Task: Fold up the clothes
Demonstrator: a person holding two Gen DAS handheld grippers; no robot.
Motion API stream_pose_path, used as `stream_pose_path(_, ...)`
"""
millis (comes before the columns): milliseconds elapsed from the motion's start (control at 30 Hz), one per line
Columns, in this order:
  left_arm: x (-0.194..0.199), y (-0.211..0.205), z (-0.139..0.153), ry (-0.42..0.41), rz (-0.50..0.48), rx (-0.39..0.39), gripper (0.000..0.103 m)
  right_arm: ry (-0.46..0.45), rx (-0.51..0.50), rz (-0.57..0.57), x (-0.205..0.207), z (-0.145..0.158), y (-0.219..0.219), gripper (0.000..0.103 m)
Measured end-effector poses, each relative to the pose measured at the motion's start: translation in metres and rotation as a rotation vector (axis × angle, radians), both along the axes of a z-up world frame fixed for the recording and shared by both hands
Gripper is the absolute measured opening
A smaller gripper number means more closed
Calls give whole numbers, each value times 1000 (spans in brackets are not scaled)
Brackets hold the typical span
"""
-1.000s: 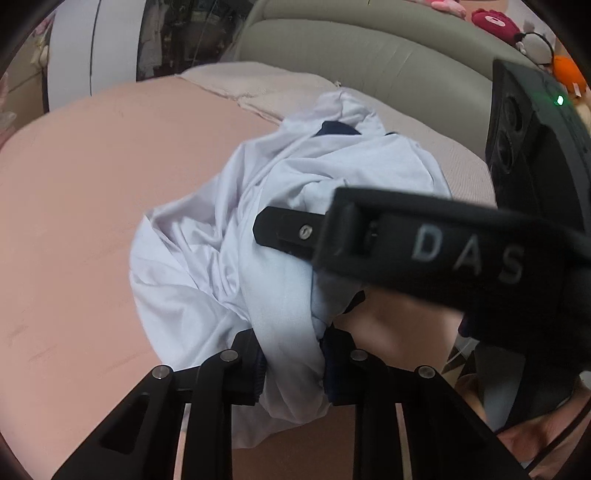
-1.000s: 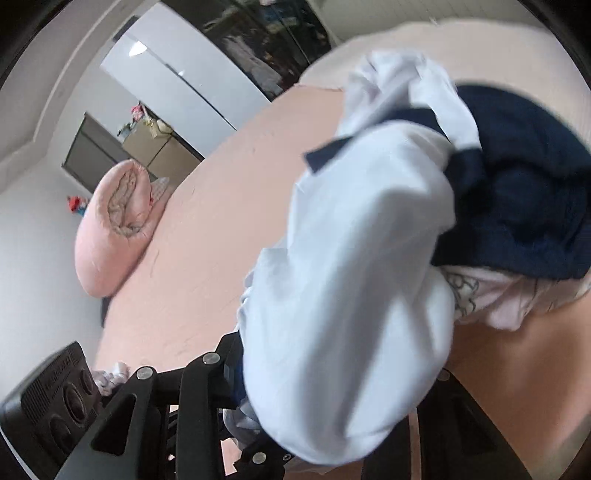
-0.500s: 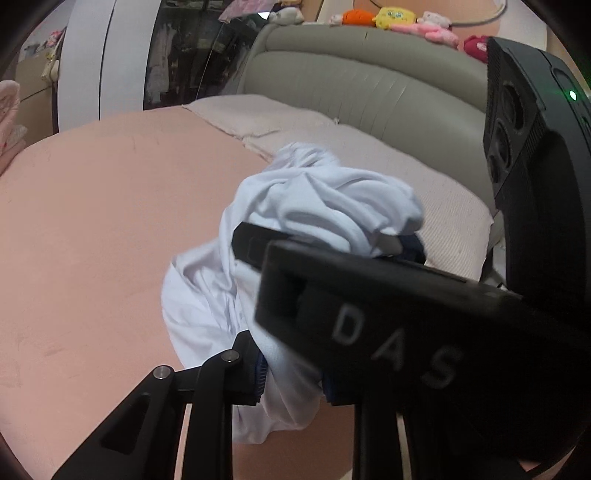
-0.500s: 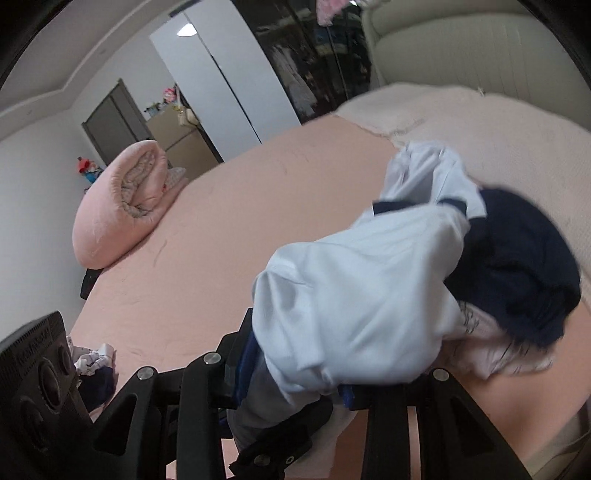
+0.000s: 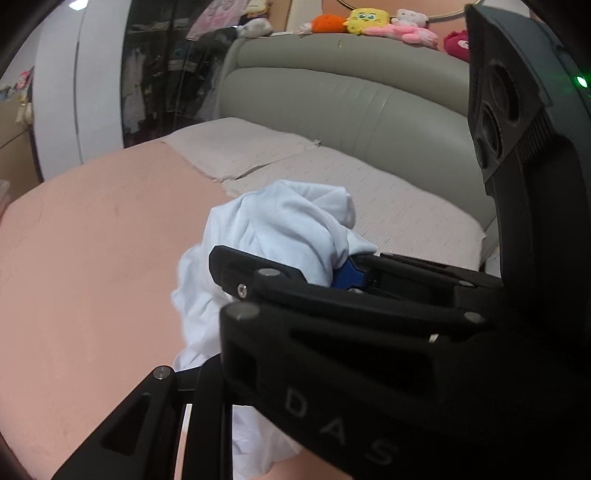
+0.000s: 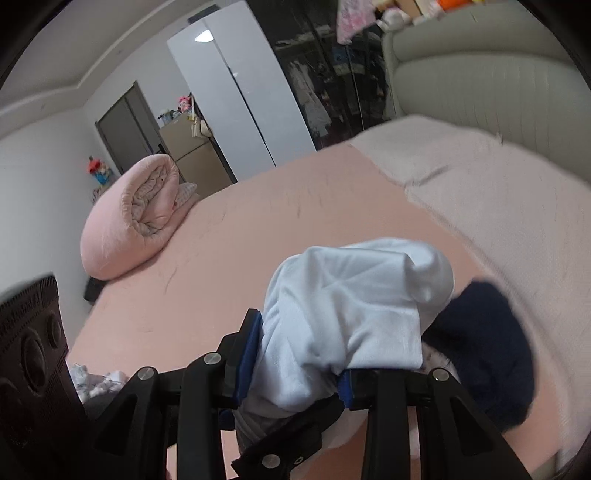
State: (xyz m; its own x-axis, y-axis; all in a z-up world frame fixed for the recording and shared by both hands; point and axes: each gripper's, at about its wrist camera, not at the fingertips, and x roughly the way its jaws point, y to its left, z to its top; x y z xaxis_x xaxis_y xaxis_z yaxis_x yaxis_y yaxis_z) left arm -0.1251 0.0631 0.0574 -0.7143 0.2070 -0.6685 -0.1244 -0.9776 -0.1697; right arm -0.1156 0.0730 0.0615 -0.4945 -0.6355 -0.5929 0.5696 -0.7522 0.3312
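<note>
A white garment (image 5: pixel 280 236) hangs bunched above the pink bed sheet (image 5: pixel 92 258), held by both grippers. In the left wrist view my left gripper (image 5: pixel 207 373) is shut on its lower part; the right finger is hidden behind the other gripper. My right gripper (image 5: pixel 295 269) crosses that view from the right, shut on the same cloth, a blue pad (image 5: pixel 347 277) showing. In the right wrist view the white garment (image 6: pixel 351 306) bulges up between the blue pads of my right gripper (image 6: pixel 295 373). A navy garment (image 6: pixel 487 350) lies on the bed to the right.
A rolled pink duvet (image 6: pixel 133 218) lies at the bed's far left. The grey padded headboard (image 5: pixel 351 99) carries plush toys (image 5: pixel 369 22). Beige pillows (image 5: pixel 240 151) sit below it. Crumpled clothes (image 6: pixel 92 380) lie near the left gripper's body (image 6: pixel 29 350). White wardrobe doors (image 6: pixel 236 92) stand behind.
Both grippers have risen and drawn close together, pulling the white garment off the bed into a tight bunch. The right gripper now fills the lower right of the left wrist view.
</note>
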Motion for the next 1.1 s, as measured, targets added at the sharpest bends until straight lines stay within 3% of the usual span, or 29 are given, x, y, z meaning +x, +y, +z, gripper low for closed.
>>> stream_pose_path(100, -22, 14, 27, -11, -40, -23, 20, -21, -17, -36, -18, 21, 16, 35)
stream_pose_path(267, -36, 37, 64, 78, -87, -34, 20, 48, -101, -100, -28, 63, 50, 32)
stream_pose_path(367, -43, 38, 67, 95, -84, -8, 20, 73, -121, -125, -30, 77, 62, 32)
stream_pose_path(533, -46, 29, 60, 96, -66, 4, 20, 66, -124, -92, -26, 70, 59, 32)
stream_pose_path(833, -21, -34, 76, 56, 70, 18, 20, 53, -35, 75, -23, 78, -24, 32)
stream_pose_path(1100, 24, -98, 102, 34, 191, 20, 20, 87, 66, 313, 23, 104, -121, 32)
